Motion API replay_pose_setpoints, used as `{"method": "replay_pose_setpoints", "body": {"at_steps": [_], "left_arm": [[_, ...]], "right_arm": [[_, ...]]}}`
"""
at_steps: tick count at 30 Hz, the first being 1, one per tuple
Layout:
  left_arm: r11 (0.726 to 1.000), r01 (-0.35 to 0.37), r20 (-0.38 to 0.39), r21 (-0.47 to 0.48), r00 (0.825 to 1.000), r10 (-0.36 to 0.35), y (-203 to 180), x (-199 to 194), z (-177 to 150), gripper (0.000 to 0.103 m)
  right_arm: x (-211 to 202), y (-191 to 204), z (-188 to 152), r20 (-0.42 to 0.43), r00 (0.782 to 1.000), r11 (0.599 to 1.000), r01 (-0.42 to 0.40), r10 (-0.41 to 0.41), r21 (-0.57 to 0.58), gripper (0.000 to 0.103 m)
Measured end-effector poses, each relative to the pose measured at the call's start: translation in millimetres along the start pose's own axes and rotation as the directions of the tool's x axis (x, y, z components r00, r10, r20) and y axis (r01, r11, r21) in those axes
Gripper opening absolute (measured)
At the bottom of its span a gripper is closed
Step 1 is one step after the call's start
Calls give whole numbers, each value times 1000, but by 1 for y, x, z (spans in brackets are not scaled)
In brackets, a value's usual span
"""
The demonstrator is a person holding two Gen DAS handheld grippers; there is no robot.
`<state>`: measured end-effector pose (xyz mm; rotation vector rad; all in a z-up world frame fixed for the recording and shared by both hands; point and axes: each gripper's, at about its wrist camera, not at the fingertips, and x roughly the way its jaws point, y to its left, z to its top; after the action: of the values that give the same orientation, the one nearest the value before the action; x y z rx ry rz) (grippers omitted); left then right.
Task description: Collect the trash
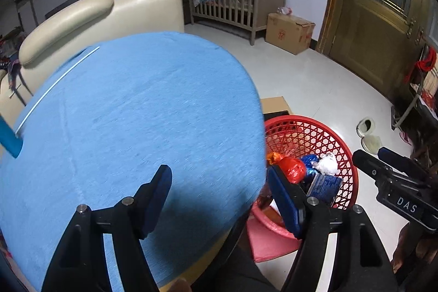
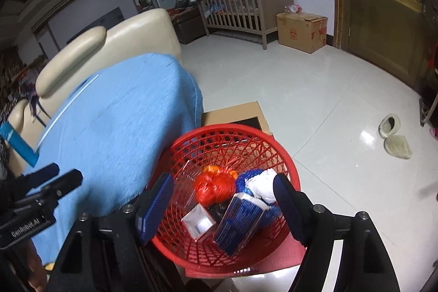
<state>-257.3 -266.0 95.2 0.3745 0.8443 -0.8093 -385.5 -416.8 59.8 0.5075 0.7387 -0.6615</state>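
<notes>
**Desk:** Over the red basket [image 2: 227,262], at six o'clock in your right wrist view, what fills your frame?

**Field:** Your right gripper [image 2: 223,190] hangs above it with jaws wide and nothing between them. The trash sits inside: one red bag [image 2: 215,188], one orange scrap [image 2: 212,169], one blue foil ball [image 2: 246,179], one white wad [image 2: 264,185], one blue carton [image 2: 238,226] and one small white box [image 2: 197,224].

**Desk:** And your left?

**Field:** Your left gripper [image 1: 219,177] is also spread wide and empty, over the blue-covered table [image 1: 123,114] at nine o'clock of the basket. One blue item [image 2: 16,144] lies at the table's far edge. If that counts as trash, close squarely on it and release only above the basket's centre.
</notes>
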Motion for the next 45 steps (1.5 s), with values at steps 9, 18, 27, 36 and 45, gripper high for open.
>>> {"method": "replay_pose_setpoints", "body": {"at_steps": [9,18,27,36,45], "left_arm": [[996,15,38,-86,999,-12,38,-19,-22,82],[995,10,53,-97,999,-5,47,-26,-35,83],[997,20,68,-77,998,-15,41,-32,-38,83],[998,42,58,-43,998,-39,31,-32,-40,83],[998,56,55,-5,997,-56,20,-32,-40,83]], "right_arm": [[-6,35,-13,-11,1000,996,15,-16,-85,82],[-8,47,-20,-7,1000,994,30,-31,-103,82],[-14,49,-23,8,999,994,34,-33,-104,82],[-14,43,-24,12,999,995,52,-51,-88,82],[-12,32,-22,7,997,995,77,-77,-63,82]]}}
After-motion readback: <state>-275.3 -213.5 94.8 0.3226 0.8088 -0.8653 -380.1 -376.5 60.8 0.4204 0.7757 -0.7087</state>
